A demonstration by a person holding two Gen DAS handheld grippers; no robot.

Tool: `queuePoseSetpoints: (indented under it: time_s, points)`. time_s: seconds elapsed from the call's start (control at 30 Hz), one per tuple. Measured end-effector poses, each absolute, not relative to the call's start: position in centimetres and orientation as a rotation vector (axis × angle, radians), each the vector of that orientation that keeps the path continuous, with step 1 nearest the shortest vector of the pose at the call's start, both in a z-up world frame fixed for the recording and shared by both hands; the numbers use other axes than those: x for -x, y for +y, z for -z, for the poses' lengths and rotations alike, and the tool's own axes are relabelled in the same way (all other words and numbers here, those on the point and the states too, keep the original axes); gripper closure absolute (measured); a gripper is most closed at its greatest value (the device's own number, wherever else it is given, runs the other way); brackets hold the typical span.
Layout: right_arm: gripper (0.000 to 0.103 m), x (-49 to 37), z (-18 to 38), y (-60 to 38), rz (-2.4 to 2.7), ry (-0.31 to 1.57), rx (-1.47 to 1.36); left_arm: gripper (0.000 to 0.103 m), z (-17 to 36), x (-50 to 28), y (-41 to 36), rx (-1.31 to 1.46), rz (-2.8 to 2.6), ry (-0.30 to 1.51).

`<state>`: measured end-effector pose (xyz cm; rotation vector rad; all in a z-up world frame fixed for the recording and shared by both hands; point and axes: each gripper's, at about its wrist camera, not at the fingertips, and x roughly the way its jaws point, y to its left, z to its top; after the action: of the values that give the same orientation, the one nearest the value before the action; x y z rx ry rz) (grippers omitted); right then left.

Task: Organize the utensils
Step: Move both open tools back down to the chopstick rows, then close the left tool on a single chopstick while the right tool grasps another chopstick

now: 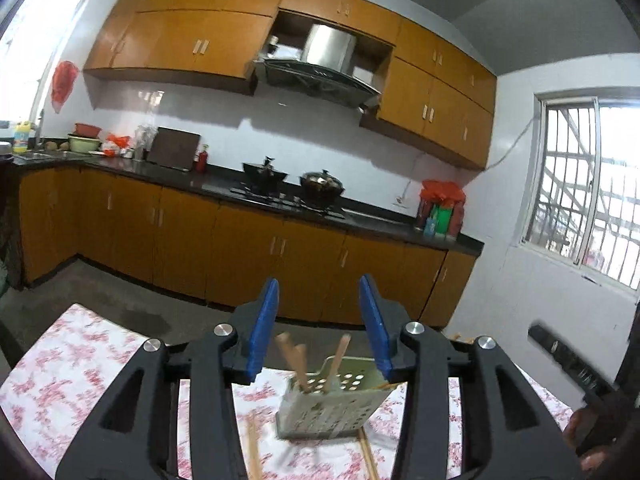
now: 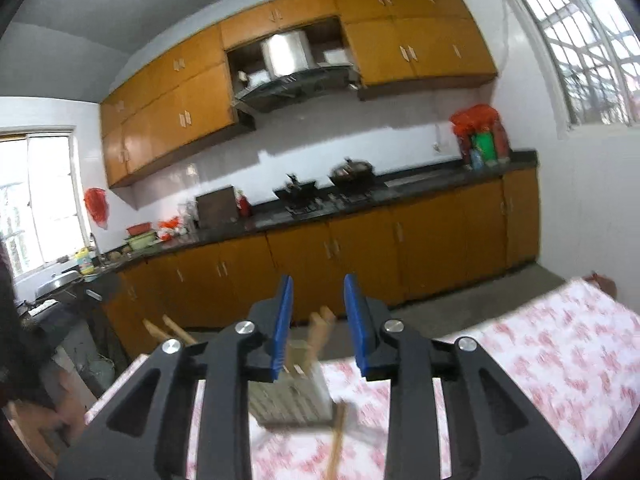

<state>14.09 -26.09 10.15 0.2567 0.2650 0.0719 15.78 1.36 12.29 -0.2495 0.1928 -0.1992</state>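
With both grippers empty above the floral-clothed surface (image 1: 80, 364), we judge the step in hand to be picking up loose chopsticks and standing them in the utensil holder (image 1: 328, 404). The left gripper (image 1: 320, 328) has its jaws apart with nothing between the pads; the right gripper (image 2: 318, 320) likewise stands apart and holds nothing. The holder sits on the surface at 12 o'clock of both grippers, near them.

For a clean pick, we lower one gripper over a loose chopstick (image 1: 253, 452), straddle it across its width, and close near its middle so it does not pivot.

Count, left wrist view:
- one perforated holder;
- three or so wooden sticks (image 1: 294, 360) upright in it;
- two loose chopsticks visible, at 7 and 5 o'clock of the holder.

Blur makes these counts approximate.
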Motion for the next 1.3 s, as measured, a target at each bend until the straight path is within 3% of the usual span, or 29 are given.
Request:
queuePoseSetpoints:
  time_s: [0.13, 0.23, 0.37, 0.63, 0.87, 1.3]
  points:
    - [0.076, -15.6, -2.3, -26.1, -0.083, 0.575, -0.263, 0.059, -9.5, -14.2, 3.0, 0.219, 0.121, 0.266]
    - [0.089, -17.0, 3.6, -24.4, -0.158, 0.786, -0.274, 0.059, -5.8, -14.7, 3.0, 0.134, 0.061, 0.397]
    - [0.09, -17.6, 8.7, -22.4, -0.207, 0.92, -0.304, 0.06, 0.3, -15.9, 3.2, 0.113, 0.046, 0.618]
    - [0.095, -17.5, 10.3, -20.8, -0.141, 0.936, -0.171, 0.066, 6.9, -16.6, 2.7, 0.141, 0.081, 0.82]
    - [0.095, -17.6, 10.3, -22.3, -0.057, 0.919, -0.147, 0.078, 8.6, -16.8, 1.6, 0.131, 0.131, 0.879]
    - [0.093, -16.8, 10.3, -21.8, -0.076, 0.915, -0.089, 0.087, 9.8, -15.5, -0.9, -0.02, 0.142, 0.894]
